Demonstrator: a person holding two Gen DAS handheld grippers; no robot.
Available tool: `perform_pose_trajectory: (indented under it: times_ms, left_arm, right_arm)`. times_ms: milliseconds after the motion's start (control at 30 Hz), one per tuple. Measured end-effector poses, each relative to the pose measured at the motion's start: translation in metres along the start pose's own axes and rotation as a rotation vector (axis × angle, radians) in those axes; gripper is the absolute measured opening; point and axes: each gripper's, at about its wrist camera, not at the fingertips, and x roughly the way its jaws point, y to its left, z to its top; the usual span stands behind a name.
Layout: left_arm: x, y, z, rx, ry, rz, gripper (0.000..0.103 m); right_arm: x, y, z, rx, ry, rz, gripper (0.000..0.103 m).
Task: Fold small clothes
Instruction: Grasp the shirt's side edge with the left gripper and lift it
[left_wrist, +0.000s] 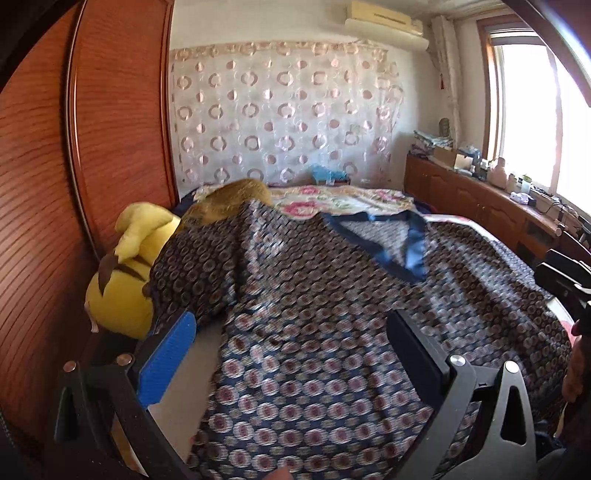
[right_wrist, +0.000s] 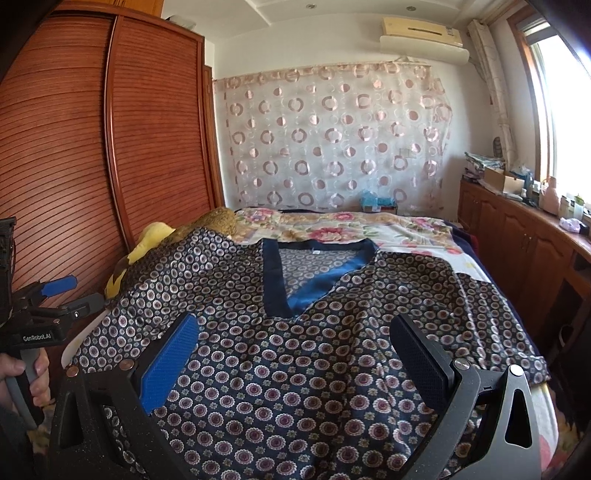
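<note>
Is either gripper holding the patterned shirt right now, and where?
No. Left gripper and right gripper are both open above the patterned shirt, gripping nothing.

Both wrist views look low across one bed, windowward.

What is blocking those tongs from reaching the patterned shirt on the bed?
Nothing visible. The patterned shirt lies spread out directly under both open tongs, left and right. Only its far left sleeve drapes over a yellow plush toy, off to the side.
</note>
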Motion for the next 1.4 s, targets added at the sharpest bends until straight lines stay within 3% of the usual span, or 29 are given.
perform_pose_trajectory:
  times_ms: [467,567,633,800,1033,1233,1300,1400]
  left_arm:
    - [0.025,0.071,-0.015,-0.057,0.075,0.018,0.103]
    - [0.036,0.086,-0.015,-0.055,0.101,0.085,0.103]
    - [0.043,0.096,-0.015,-0.067,0.111,0.088,0.103]
    - [0.064,0.124,-0.009,-0.123,0.157,0.029,0.100]
    - [0.103,0.142,-0.003,-0.179,0.260,-0.056,0.084]
    - [0.129,0.162,-0.014,-0.311,0.353,-0.139,0.080]
    - [0.131,0.165,-0.014,-0.319,0.364,-0.133,0.080]
    - [0.135,0.174,-0.018,-0.343,0.378,-0.159,0.064]
  right_arm:
    - [0.032,0.022,0.014,-0.078,0.046,0.098,0.103]
    - [0.043,0.028,0.015,-0.082,0.068,0.126,0.103]
    - [0.048,0.031,0.014,-0.079,0.078,0.139,0.103]
    - [0.064,0.039,0.007,-0.089,0.128,0.161,0.103]
    - [0.077,0.050,0.011,-0.124,0.194,0.197,0.103]
    - [0.083,0.062,0.014,-0.144,0.203,0.236,0.103]
    - [0.081,0.063,0.013,-0.149,0.212,0.245,0.103]
    - [0.085,0.064,0.010,-0.163,0.228,0.251,0.103]
